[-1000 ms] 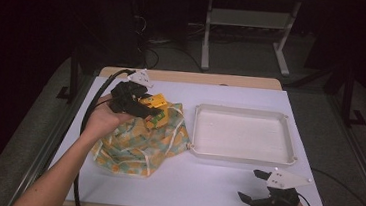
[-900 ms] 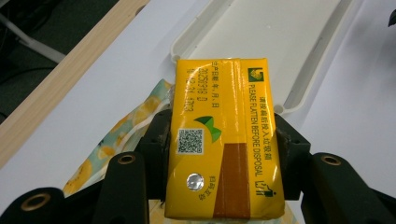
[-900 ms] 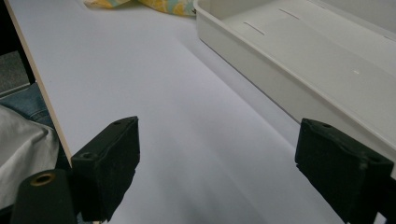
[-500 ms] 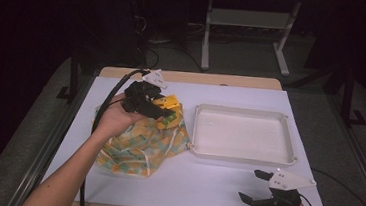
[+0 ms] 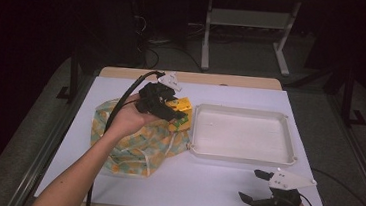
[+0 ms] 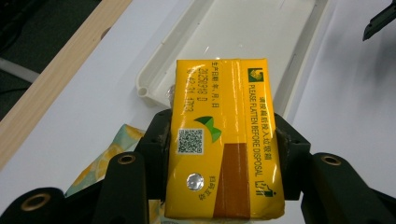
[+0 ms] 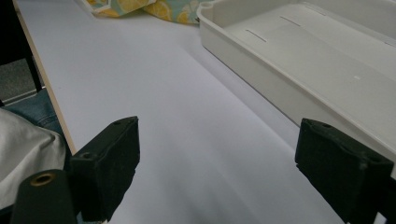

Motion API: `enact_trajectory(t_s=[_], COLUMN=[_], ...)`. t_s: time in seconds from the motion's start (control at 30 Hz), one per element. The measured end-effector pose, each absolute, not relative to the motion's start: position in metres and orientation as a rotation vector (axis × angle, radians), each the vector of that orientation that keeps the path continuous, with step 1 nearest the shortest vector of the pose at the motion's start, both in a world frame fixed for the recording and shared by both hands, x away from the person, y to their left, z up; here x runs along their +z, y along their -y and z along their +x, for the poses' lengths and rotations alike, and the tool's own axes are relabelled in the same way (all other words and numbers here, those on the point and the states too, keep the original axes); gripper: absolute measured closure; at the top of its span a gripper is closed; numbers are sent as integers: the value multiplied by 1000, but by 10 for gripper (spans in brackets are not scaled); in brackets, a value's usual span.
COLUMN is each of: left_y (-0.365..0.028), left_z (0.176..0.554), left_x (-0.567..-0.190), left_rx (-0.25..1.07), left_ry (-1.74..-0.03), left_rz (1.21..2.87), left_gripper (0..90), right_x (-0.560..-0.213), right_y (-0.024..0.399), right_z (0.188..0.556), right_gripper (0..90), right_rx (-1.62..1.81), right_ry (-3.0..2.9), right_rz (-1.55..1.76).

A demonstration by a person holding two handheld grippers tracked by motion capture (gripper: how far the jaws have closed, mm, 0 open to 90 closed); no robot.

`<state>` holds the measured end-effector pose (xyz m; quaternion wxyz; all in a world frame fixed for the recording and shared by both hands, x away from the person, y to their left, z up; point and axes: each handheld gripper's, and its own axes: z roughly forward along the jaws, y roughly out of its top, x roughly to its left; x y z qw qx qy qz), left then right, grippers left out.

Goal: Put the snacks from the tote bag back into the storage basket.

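Observation:
My left gripper is shut on a yellow drink carton, held just left of the white tray. In the left gripper view the carton sits clamped between both black jaws, its printed face up, with the tray's corner right behind it. Below the hand lies a yellow and teal patterned cloth bag. My right gripper rests at the table's front right edge, open, with nothing between its jaws. In the right gripper view the gripper has bare white table between its jaws and the tray to the upper right.
A white sheet covers the table, with a wooden strip at the far edge. The tray's inside is bare. The black cable loops from the left gripper over the forearm. Metal rails run along both table sides.
My left hand has carried the carton to the right, from over the bag's upper part to the tray's left rim. The right gripper has stayed put.

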<state>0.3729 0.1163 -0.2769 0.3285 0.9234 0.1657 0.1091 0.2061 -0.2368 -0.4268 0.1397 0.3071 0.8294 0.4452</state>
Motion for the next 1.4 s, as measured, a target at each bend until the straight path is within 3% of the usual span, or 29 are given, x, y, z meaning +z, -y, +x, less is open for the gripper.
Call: enact_trajectory(t_s=[1.4], left_y=[-82], left_z=[378], left_x=[-284], left_rx=[219], left_ry=[-342], left_rz=[2420], left_gripper=[501], right_x=[-427], right_y=[238], right_z=[206], right_gripper=[134], right_rx=[1293], right_ry=[-2397], right_rz=[881])
